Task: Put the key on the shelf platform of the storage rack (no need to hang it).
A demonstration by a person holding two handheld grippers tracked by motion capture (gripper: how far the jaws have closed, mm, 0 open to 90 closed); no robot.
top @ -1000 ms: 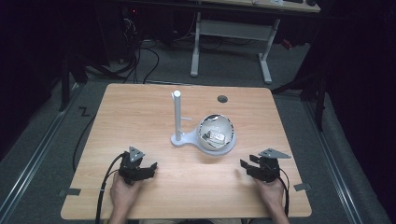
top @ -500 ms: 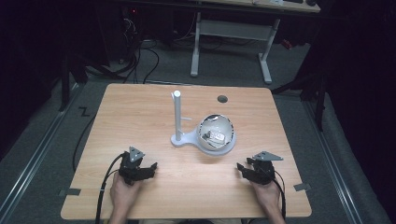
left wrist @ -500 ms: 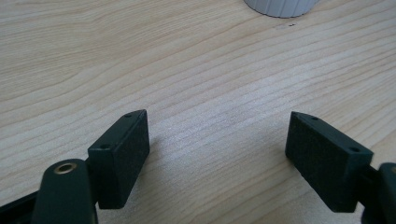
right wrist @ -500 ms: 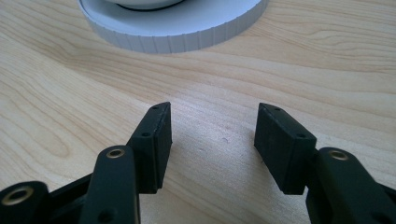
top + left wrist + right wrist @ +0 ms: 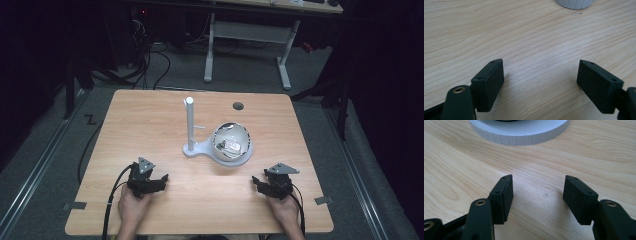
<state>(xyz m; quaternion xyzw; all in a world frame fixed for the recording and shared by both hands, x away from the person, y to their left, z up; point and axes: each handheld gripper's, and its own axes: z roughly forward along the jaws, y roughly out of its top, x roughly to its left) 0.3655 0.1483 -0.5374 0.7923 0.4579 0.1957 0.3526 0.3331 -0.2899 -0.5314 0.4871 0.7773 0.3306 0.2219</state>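
A lab or test room, dimly lit. One light wooden tabletop point(image 5: 150, 125) stands on grey carpet point(image 5: 50, 150), with black cables point(image 5: 160, 60) trailing across the floor behind it. Farther back stands a desk on a white frame point(image 5: 250, 35), and tape marks point(image 5: 90, 119) dot the carpet.
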